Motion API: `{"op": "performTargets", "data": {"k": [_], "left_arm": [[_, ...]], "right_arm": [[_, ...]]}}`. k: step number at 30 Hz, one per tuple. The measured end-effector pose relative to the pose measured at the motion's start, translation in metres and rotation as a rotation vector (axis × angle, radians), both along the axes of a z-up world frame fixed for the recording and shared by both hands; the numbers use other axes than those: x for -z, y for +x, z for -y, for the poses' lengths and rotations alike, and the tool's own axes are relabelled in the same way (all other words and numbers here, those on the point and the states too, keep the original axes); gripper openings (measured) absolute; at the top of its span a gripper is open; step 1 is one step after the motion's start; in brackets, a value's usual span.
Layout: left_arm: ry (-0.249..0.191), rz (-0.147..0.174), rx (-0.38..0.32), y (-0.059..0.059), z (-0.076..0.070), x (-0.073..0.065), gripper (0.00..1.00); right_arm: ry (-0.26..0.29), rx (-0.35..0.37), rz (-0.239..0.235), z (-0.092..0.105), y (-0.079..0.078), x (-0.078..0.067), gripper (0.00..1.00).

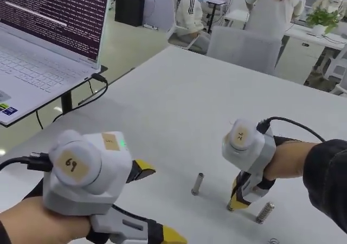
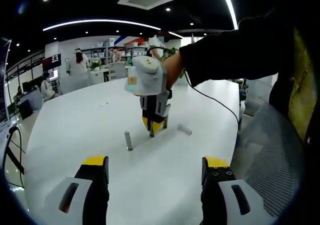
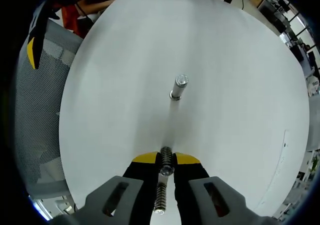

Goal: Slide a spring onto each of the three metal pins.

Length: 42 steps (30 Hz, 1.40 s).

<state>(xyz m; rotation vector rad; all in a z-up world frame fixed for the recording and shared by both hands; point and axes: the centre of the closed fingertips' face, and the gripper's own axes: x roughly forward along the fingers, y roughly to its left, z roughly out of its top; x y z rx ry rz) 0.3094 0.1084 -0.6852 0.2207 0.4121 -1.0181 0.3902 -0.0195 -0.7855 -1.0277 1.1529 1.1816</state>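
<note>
A spring (image 3: 160, 197) was clamped in the right gripper (image 3: 167, 158), the left gripper (image 2: 155, 161) was held with jaws apart, and one pin (image 3: 178, 86) was left bare.

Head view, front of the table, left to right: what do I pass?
Left hand-held gripper, open → standing bare pin → right hand-held gripper shut on a spring → loose spring lying on the table.

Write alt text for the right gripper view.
The right gripper is shut on a spring above the white table. Ahead of it a bare metal pin stands upright, apart from the spring.
</note>
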Motion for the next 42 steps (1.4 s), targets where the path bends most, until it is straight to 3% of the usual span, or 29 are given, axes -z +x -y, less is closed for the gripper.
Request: {"op": "performTargets", "data": {"k": [13, 19, 28, 42], "left_arm": [[-0.003, -0.005, 0.000, -0.001, 0.000, 0.000, 0.72], [-0.002, -0.007, 0.000, -0.002, 0.000, 0.001, 0.72], [-0.001, -0.004, 0.006, -0.002, 0.002, 0.000, 0.72], [0.000, 0.007, 0.015, -0.002, 0.005, -0.005, 0.72]], "right_arm": [[0.003, 0.000, 0.004, 0.000, 0.001, 0.003, 0.10], [0.014, 0.011, 0.010, -0.002, 0.002, 0.002, 0.17], [0.044, 0.034, 0.014, -0.004, 0.002, -0.005, 0.25], [0.067, 0.041, 0.052, -0.006, 0.002, -0.024, 0.28]]}}
